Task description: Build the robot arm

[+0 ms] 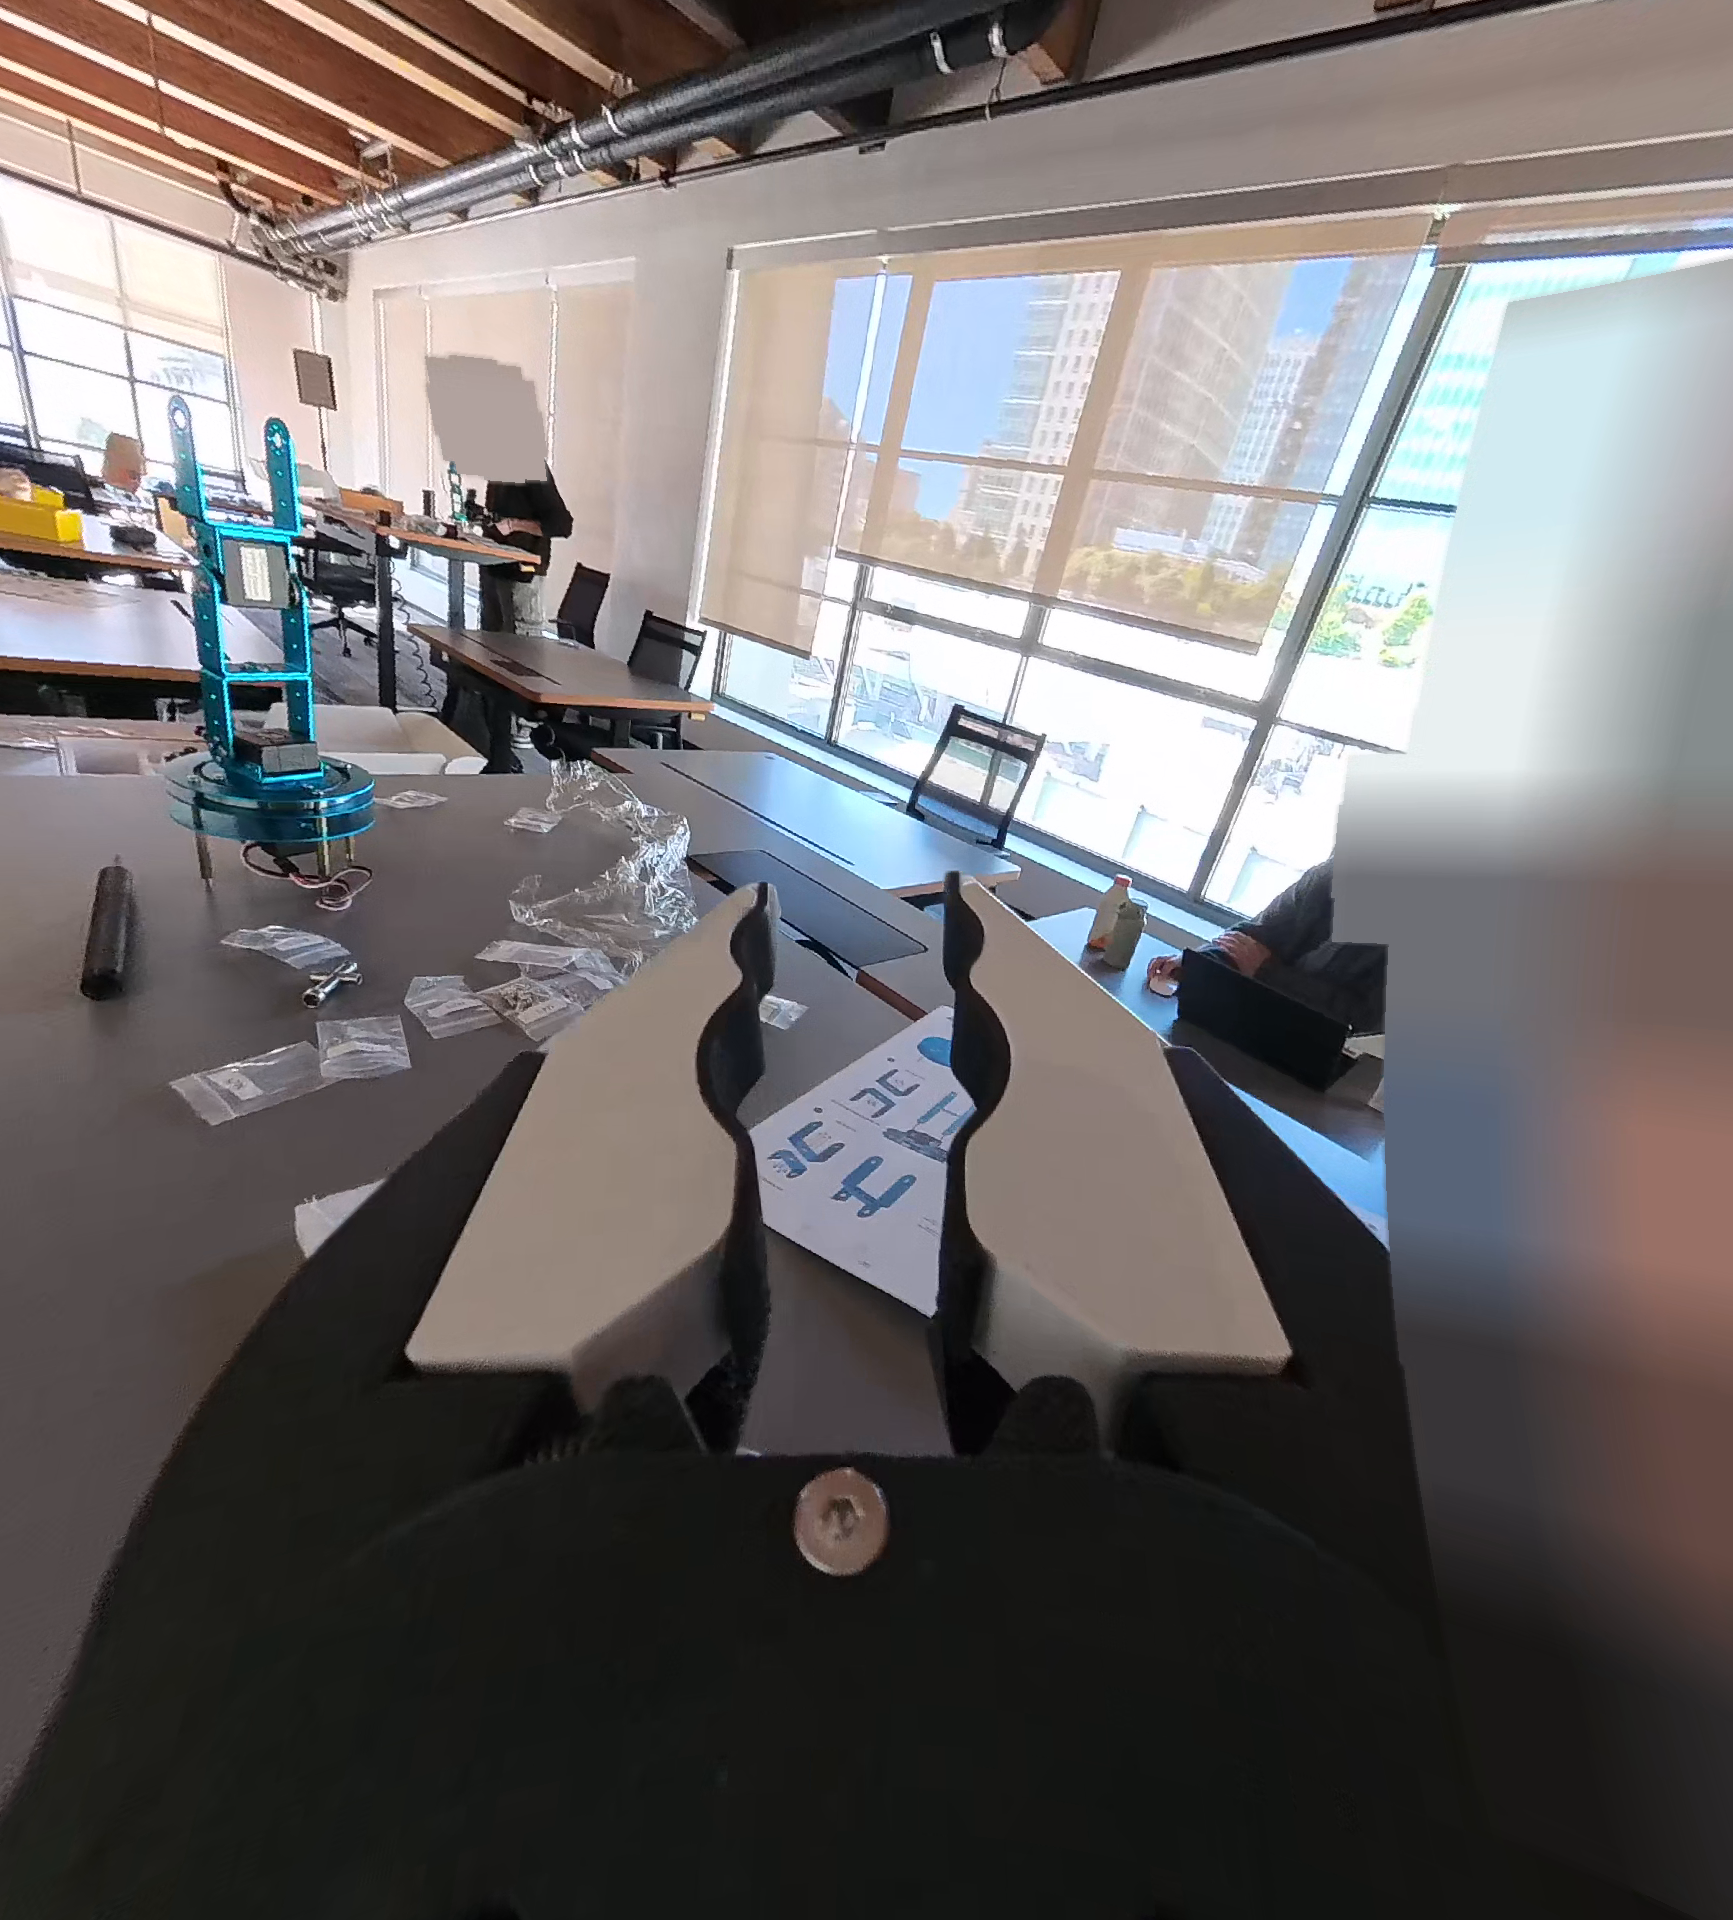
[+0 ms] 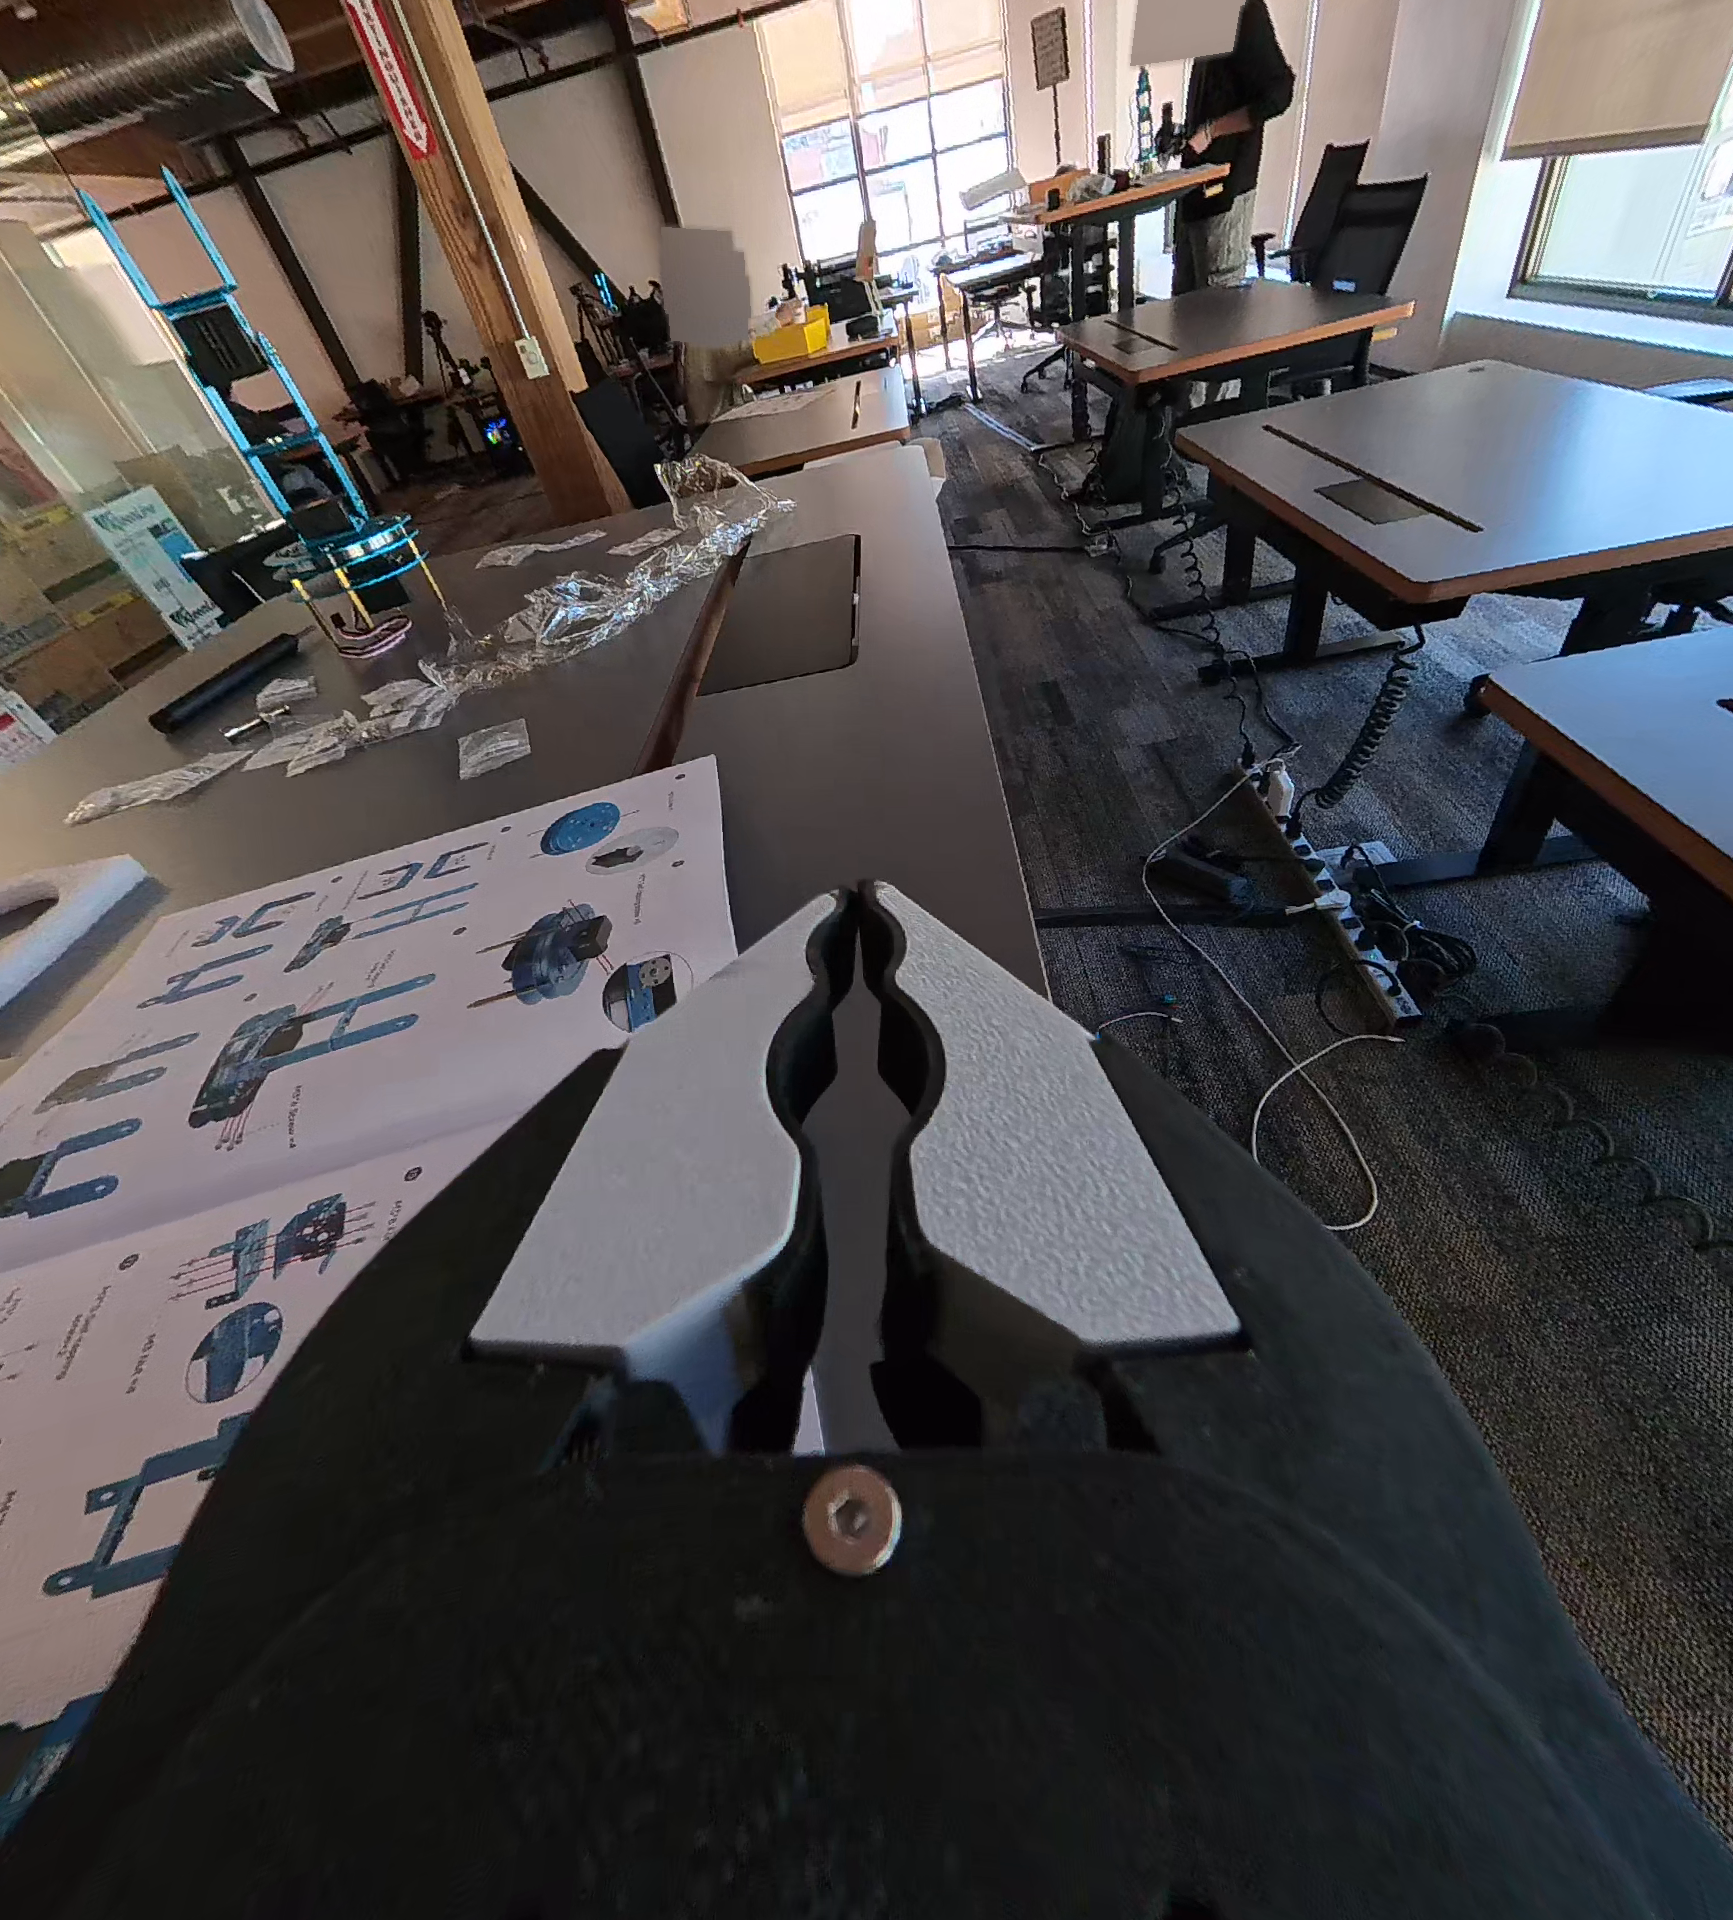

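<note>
My left gripper (image 1: pixel 860 904) is open with nothing between its fingers, raised above the dark table (image 1: pixel 114 1195). Below it lies a white instruction sheet (image 1: pixel 841 1153) with blue drawings. A blue metal arm assembly on a round base (image 1: pixel 259 644) stands at the far left, with a black cylinder tool (image 1: pixel 109 932), a small metal wrench (image 1: pixel 332 982), several small clear parts bags (image 1: pixel 363 1044) and crumpled clear plastic (image 1: pixel 623 862) near it. My right gripper (image 2: pixel 860 891) is shut with nothing between its tips, over the table's right edge beside the instruction sheet (image 2: pixel 322 1039). The blue assembly (image 2: pixel 249 395) stands far left.
A white foam piece (image 2: pixel 0 935) lies at the left by the sheet. A person sits with a laptop (image 1: pixel 1267 1013) and bottle (image 1: pixel 1111 914) at the right. Other desks (image 2: pixel 1516 488), chairs, a power strip and cables (image 2: pixel 1340 883) lie on the carpet to the right. The tips of one gripper are about 50 centimeters away from the tips of the other.
</note>
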Available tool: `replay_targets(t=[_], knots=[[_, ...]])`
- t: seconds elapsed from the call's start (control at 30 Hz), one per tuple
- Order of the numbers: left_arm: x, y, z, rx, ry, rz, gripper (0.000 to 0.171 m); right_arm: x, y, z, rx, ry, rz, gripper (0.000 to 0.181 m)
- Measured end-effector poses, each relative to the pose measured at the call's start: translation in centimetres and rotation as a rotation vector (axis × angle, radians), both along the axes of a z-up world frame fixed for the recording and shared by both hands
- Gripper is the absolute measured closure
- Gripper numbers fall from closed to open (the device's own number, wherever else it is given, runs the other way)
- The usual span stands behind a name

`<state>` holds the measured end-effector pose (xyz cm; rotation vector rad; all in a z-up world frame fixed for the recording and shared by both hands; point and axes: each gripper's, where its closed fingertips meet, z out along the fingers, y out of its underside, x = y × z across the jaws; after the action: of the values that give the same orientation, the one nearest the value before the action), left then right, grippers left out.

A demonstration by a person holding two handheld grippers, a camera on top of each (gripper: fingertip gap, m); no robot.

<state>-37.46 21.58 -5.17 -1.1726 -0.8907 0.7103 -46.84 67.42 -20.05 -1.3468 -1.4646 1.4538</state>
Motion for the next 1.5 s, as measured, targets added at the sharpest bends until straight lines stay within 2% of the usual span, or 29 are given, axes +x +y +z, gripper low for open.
replay_targets(t=[1.2, 1.4, 1.5], knots=[[0.0, 0.0, -0.1, -0.031, 0.017, 0.013, 0.14, -0.1, -0.2, 0.1, 0.02, 0.016, 0.0, 0.181], [0.7, 0.8, 0.4, -0.086, -0.029, -0.049, 0.139, 0.2, -1.0, 0.7, 0.031, 0.025, 0.029, 0.181], [1.9, 1.7, 1.5, -0.105, -0.026, -0.109, 0.138, 0.9, -2.8, 1.7, 0.036, 0.051, 0.099, 0.181]])
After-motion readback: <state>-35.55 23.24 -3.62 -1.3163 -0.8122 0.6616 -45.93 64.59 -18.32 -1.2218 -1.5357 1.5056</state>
